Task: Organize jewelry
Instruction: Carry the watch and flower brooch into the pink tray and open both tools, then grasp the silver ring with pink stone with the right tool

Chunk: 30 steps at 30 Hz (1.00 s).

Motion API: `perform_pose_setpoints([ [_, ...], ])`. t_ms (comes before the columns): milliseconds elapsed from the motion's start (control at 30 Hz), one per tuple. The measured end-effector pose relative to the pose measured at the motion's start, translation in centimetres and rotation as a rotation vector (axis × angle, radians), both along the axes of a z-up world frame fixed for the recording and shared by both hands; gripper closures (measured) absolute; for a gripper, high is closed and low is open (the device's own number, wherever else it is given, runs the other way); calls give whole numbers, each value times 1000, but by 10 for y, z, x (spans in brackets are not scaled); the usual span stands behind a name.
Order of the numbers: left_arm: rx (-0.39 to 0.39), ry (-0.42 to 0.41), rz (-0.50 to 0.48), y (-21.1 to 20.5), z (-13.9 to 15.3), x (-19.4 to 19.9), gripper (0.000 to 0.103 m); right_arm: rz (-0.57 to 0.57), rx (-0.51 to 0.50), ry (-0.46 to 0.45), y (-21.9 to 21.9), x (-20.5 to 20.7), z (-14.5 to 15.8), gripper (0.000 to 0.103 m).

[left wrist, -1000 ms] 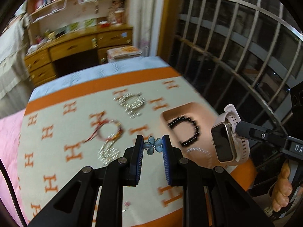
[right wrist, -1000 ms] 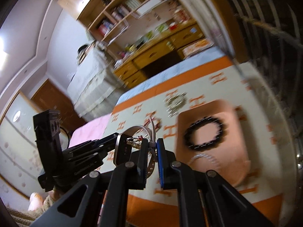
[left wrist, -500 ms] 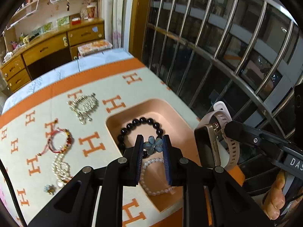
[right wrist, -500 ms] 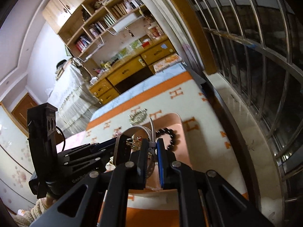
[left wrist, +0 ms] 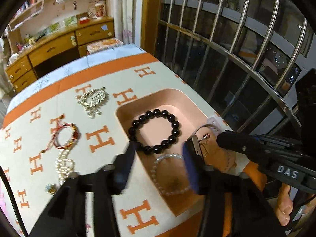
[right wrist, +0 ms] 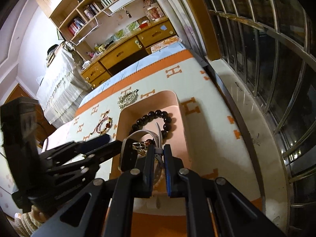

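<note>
A pink tray (left wrist: 171,98) lies on the H-patterned cloth and holds a black bead bracelet (left wrist: 154,131) and a pearl bracelet (left wrist: 167,174). My left gripper (left wrist: 158,158) is open and empty above the tray's near part; a small blurred item (left wrist: 173,182) lies in the tray below it. My right gripper (right wrist: 159,154) is shut on the strap of a white smartwatch (right wrist: 128,154), held over the tray (right wrist: 177,102); the watch also shows in the left wrist view (left wrist: 194,144).
On the cloth left of the tray lie a silver hair comb (left wrist: 92,99), a red cord bracelet (left wrist: 65,136), a pearl strand (left wrist: 64,164) and a small flower piece (left wrist: 50,187). Window bars (left wrist: 237,49) stand to the right, a wooden desk (left wrist: 59,47) behind.
My left gripper has opened and let go of the blue flower piece over the tray. My right gripper with the watch has come lower over the tray.
</note>
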<state>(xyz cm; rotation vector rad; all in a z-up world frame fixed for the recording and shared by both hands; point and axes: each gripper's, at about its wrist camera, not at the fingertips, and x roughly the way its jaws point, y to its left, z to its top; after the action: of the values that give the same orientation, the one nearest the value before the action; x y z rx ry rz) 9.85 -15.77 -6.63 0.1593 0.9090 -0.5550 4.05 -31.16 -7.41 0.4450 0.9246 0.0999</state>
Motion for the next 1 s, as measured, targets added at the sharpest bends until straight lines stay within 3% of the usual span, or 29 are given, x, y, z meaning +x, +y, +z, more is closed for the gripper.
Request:
perform_pose_setpoints([
  [233, 2, -68, 84, 35, 18, -9, 34, 16, -23, -4, 10, 0, 3, 85],
  [367, -25, -87, 184, 77, 32, -12, 27, 35, -19, -25, 19, -1, 9, 79],
  [600, -50, -106, 367, 150, 49, -21, 20, 107, -13, -47, 43, 0, 17, 79],
  [867, -38, -75, 495, 209, 35, -40, 20, 223, -43, -75, 83, -3, 27, 79],
  [1000, -31, -51, 522, 225, 22, -49, 20, 312, -73, -62, 115, -4, 25, 72],
])
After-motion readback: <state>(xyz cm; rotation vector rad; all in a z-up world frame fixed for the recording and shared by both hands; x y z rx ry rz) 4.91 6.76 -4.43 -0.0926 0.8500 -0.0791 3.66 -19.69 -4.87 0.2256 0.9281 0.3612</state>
